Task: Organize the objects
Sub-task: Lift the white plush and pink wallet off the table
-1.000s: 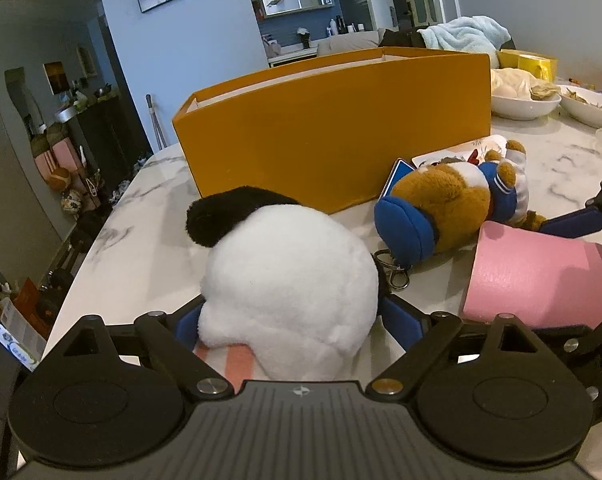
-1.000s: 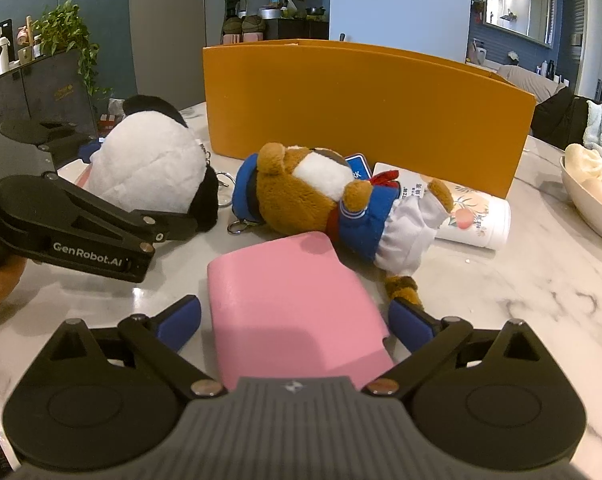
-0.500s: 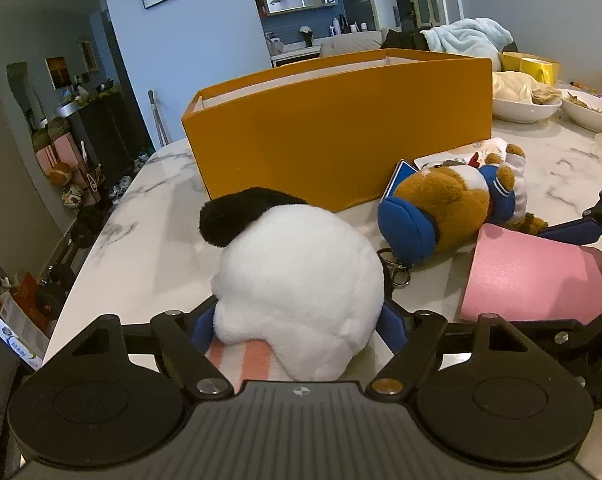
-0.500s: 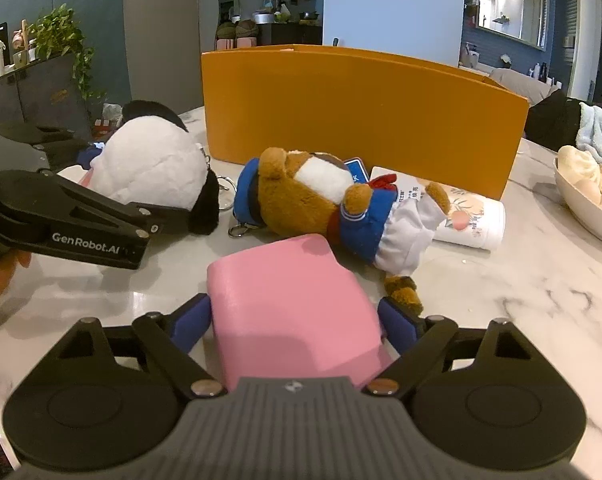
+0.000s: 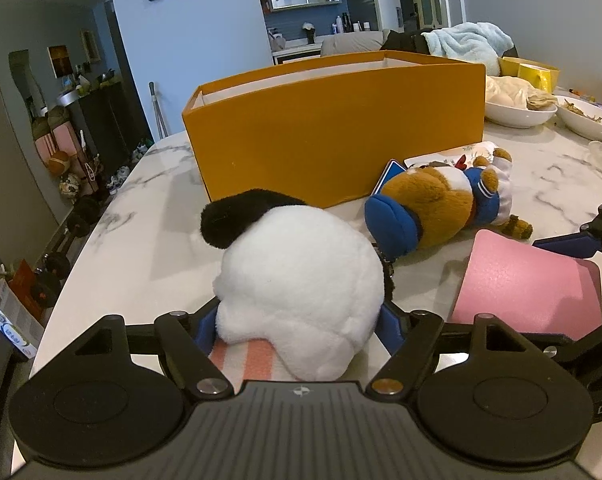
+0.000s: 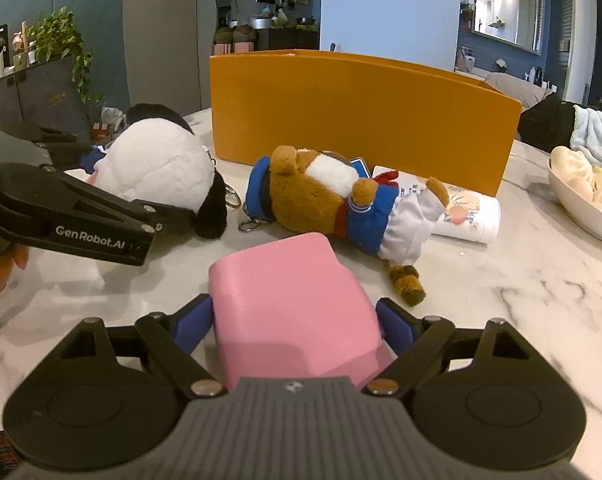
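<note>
Progress: early, judging by the layout. All items lie on the marble desk; whether anything is in the orange box cannot be seen.

Left to right: left gripper pinches the white panda plush, near the desk's left edge. Bear plush and a printed pack lie loose against the box front. Right gripper pinches the pink case.

Room: box is open-topped; bare marble lies rightward before the bowl.

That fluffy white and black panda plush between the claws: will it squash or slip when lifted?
The white and black panda plush looks soft, so it probably squashes. The left gripper hugs its fuzzy sides, so slipping seems unlikely. It's probably light.
</note>
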Motion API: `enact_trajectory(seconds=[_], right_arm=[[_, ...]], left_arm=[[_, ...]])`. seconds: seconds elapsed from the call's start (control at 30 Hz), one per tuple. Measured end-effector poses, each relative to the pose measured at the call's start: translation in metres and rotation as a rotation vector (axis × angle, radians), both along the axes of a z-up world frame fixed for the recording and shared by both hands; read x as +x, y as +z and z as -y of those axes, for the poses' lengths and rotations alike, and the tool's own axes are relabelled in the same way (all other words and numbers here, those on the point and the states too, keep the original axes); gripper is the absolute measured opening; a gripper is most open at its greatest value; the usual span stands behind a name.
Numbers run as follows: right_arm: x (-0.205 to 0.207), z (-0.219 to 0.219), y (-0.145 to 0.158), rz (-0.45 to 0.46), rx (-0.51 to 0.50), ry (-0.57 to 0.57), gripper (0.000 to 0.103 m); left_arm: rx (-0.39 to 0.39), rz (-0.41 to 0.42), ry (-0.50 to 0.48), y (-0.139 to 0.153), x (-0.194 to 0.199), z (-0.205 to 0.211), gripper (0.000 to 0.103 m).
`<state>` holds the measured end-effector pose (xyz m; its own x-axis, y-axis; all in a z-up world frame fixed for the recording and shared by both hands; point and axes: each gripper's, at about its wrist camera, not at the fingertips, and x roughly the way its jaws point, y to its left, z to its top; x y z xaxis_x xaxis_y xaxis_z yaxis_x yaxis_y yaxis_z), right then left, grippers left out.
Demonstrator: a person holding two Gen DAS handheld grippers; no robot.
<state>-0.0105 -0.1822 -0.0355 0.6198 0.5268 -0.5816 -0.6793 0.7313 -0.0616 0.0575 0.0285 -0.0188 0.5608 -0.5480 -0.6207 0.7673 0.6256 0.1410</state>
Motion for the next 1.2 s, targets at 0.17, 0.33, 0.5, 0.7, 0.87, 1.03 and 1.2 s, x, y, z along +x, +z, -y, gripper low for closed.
enact_trajectory(seconds=[0.17,0.33,0.5,0.7,0.87,1.03,1.2], right_arm=[[-0.006,0.005,0.001,-0.003,0.006,-0.008,0.087],[-0.011,0.011,0.0,-0.012,0.02,-0.021,0.087],[-0.013,0.02,0.003,-0.029,0.044,-0.043,0.087],[-0.016,0.024,0.005,-0.034,0.054,-0.055,0.087],[-0.017,0.025,0.007,-0.039,0.061,-0.068,0.087],[-0.018,0.027,0.012,-0.047,0.071,-0.085,0.087],[-0.019,0.034,0.025,-0.046,0.105,-0.1,0.086]], left_arm=[[-0.014,-0.014,0.006,0.004,-0.006,-0.005,0.088],[-0.021,-0.023,0.008,0.006,-0.01,-0.006,0.088],[-0.02,-0.017,0.006,0.007,-0.014,-0.006,0.088],[-0.022,-0.022,0.013,0.006,-0.015,-0.007,0.088],[-0.023,-0.037,0.029,0.006,-0.017,-0.01,0.088],[-0.018,-0.04,0.055,0.012,-0.021,-0.013,0.088],[-0.026,-0.041,0.063,0.022,-0.023,-0.015,0.088]])
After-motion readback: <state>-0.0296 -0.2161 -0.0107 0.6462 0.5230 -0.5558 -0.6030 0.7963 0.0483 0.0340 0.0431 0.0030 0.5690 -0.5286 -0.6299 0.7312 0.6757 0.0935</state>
